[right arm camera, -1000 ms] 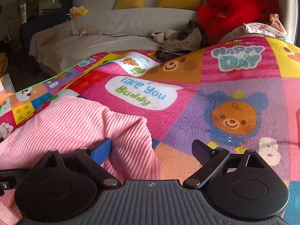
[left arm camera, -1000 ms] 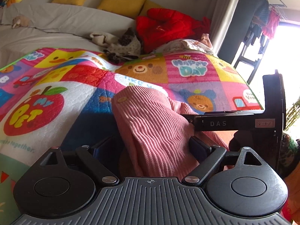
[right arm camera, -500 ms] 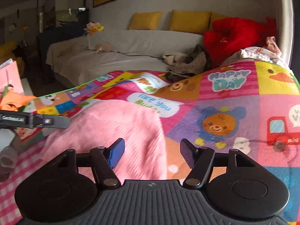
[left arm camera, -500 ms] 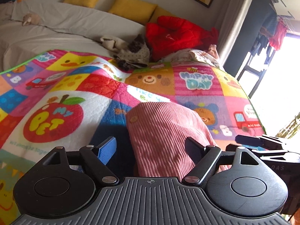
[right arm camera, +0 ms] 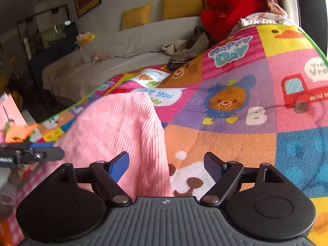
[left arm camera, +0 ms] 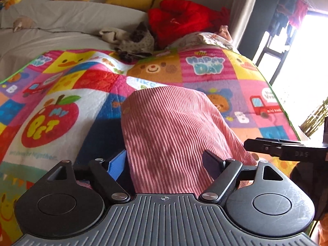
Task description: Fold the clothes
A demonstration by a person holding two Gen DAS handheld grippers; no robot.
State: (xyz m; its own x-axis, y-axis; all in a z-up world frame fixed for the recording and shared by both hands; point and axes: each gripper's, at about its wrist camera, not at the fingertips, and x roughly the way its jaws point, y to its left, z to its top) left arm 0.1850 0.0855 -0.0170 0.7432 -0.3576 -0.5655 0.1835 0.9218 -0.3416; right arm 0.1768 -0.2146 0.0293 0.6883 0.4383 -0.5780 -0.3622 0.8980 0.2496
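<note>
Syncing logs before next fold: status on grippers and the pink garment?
Left gripper and right gripper jaws opening, pads clear of cloth. Pink ribbed garment lies folded on the patchwork quilt. Nothing in the way.

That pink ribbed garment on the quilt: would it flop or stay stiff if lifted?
Probably floppy: the pink ribbed garment drapes in soft rounded folds over the quilt. Likely light, being thin knit. Its ribbed texture should grip rather than slip.

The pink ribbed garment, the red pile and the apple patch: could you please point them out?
pink ribbed garment (left arm camera: 174, 135), left wrist view, middle of cloth.
red pile (left arm camera: 180, 22), left wrist view, centre.
apple patch (left arm camera: 49, 125), left wrist view, apple's body.
</note>
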